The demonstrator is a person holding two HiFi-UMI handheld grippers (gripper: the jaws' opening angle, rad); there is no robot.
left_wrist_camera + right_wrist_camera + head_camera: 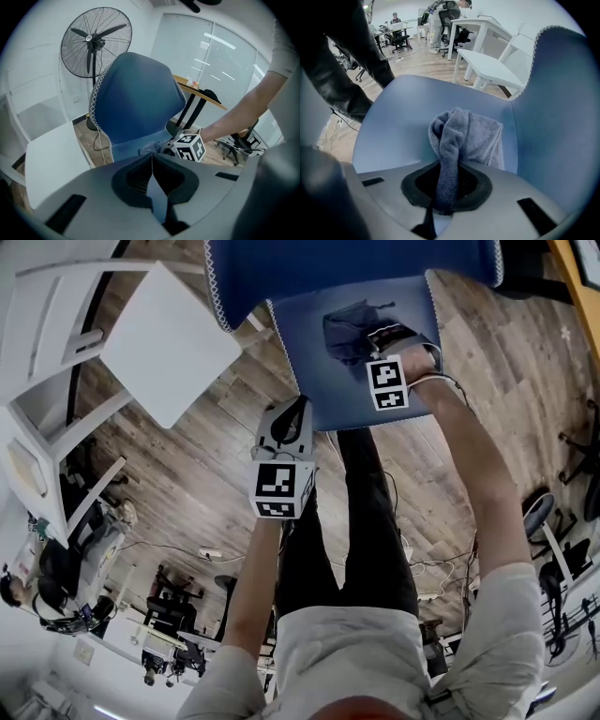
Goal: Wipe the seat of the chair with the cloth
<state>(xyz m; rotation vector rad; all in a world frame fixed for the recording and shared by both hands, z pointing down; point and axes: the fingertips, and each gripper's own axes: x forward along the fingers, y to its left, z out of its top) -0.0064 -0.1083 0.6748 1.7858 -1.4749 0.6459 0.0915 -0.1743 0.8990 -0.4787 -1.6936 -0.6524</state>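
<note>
- Cloth [461, 136]: it is bunched into a twist and pinched in the closed jaws of your right gripper [443, 199]. Its loose part lies on the seat [398, 117] near the rear edge, just beside the backrest [562, 108].
- Only a small wad seems to touch the seat. Press down lightly so that more fabric flattens and wipes, rather than dragging a knot.
- A wide stretch of seat lies bare between the cloth and the front edge. Draw the cloth in overlapping strokes from the rear edge forward.
- Let the fabric, not the gripper's plastic, meet the blue surface.
- Hold the pinch firm, since a thin twist may slip out under drag.
- Your left gripper [284, 427] has its jaws together with nothing between them. It hangs off the seat's front edge, over the floor [187, 474]. Leave it clear of the stroke path.
</note>
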